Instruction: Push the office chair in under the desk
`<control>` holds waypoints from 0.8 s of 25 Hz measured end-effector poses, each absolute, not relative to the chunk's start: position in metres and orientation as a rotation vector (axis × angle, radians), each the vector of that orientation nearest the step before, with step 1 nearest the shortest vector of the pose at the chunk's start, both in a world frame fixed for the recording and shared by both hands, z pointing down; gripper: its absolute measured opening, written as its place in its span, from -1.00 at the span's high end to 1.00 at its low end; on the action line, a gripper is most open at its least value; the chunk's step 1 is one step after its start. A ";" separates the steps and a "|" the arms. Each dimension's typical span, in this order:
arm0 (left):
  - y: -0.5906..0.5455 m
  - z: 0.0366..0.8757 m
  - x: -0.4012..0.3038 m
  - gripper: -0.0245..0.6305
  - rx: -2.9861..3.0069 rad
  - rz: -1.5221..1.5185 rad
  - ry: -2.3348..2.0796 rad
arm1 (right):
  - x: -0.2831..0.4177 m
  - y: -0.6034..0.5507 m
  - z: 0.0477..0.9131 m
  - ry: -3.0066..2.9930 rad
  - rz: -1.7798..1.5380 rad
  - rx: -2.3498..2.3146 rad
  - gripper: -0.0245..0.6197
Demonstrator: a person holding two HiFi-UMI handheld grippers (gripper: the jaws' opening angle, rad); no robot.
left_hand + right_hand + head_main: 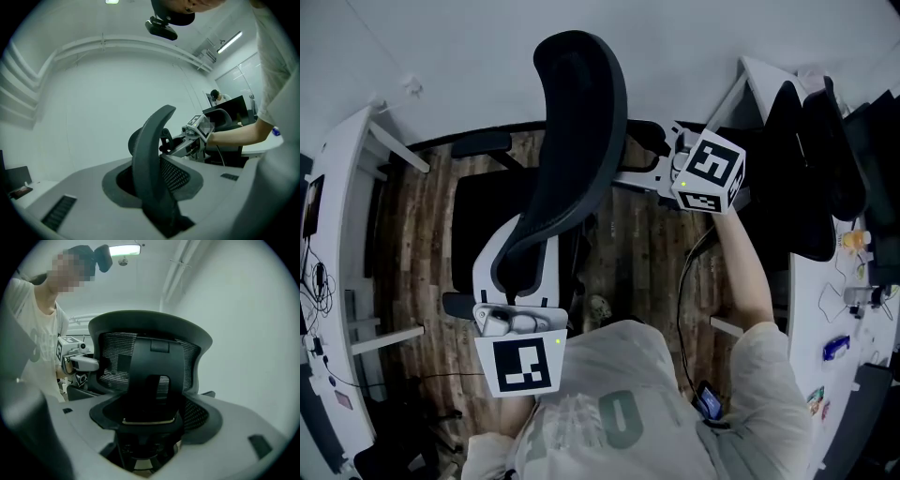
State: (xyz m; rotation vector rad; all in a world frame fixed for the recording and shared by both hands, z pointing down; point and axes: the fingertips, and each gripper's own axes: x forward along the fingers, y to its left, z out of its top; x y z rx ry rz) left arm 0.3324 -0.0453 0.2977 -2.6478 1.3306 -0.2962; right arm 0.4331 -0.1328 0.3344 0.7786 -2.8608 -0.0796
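Observation:
The black mesh-backed office chair (572, 141) stands on the wood floor, its seat (492, 230) turned toward the white desk (337, 234) at the left. My left gripper (514, 319) is at the near side edge of the chair's back (150, 159), shut on that edge, which runs up between its jaws. My right gripper (654, 171) is at the far side of the back, by the armrest (642, 131). Its jaws stand wide open around the rear spine of the back (154, 376) without pressing on it.
A second white desk (825, 309) with a dark jacket (811, 159) and small items runs along the right. A black cable (684, 281) trails on the floor by my right arm. A white wall (469, 56) closes off the far side.

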 end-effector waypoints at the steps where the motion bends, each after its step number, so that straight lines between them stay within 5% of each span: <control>1: -0.045 0.298 0.331 0.54 -2.650 -0.294 1.332 | 0.431 -0.132 0.334 -2.855 -0.077 0.783 -0.07; 20: -0.049 0.293 0.314 0.54 -2.634 -0.308 1.220 | 0.418 -0.130 0.331 -2.817 -0.081 0.820 -0.07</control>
